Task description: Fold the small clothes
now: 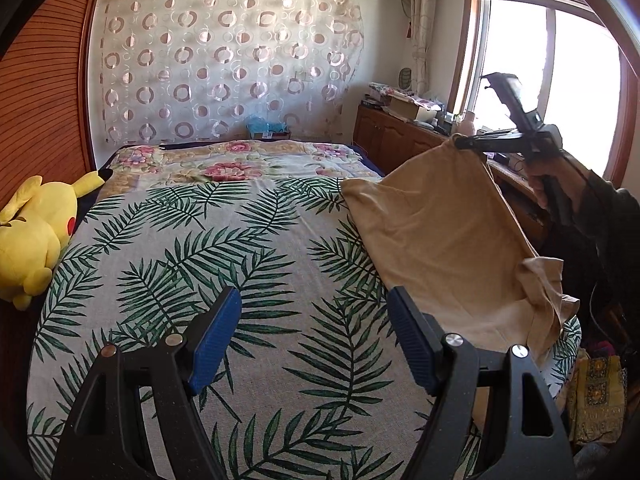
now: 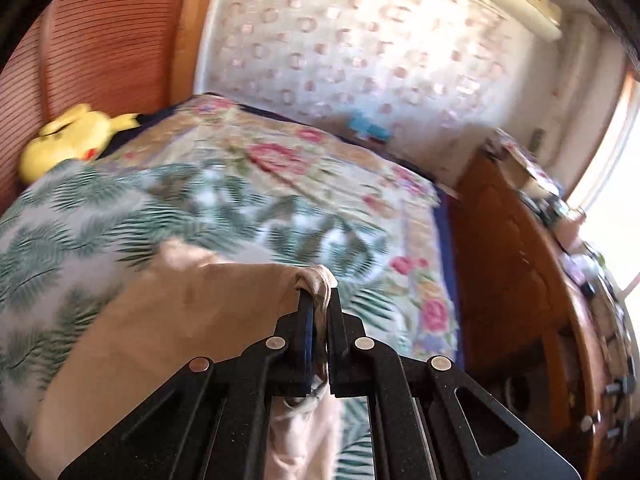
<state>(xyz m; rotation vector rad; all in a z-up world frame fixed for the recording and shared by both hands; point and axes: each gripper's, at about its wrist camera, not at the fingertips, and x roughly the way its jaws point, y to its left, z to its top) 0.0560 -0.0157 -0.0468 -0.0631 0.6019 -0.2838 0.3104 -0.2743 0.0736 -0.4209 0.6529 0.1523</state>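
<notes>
Left tool (image 1: 314,336) wide, empty; right tool (image 2: 318,300) pinches the tan garment (image 1: 436,220) corner — lifting to fold; next, lay it across on the bed (image 1: 240,248).

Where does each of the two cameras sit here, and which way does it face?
Left wrist: on the open left gripper, looking down the bed to the curtained wall; the person's hand shows.
Right wrist: on the right gripper, shut on the tan garment, facing the bed's far corner; blurred.
Shared: garment, bed, yellow plush toy, wooden cabinet.
</notes>
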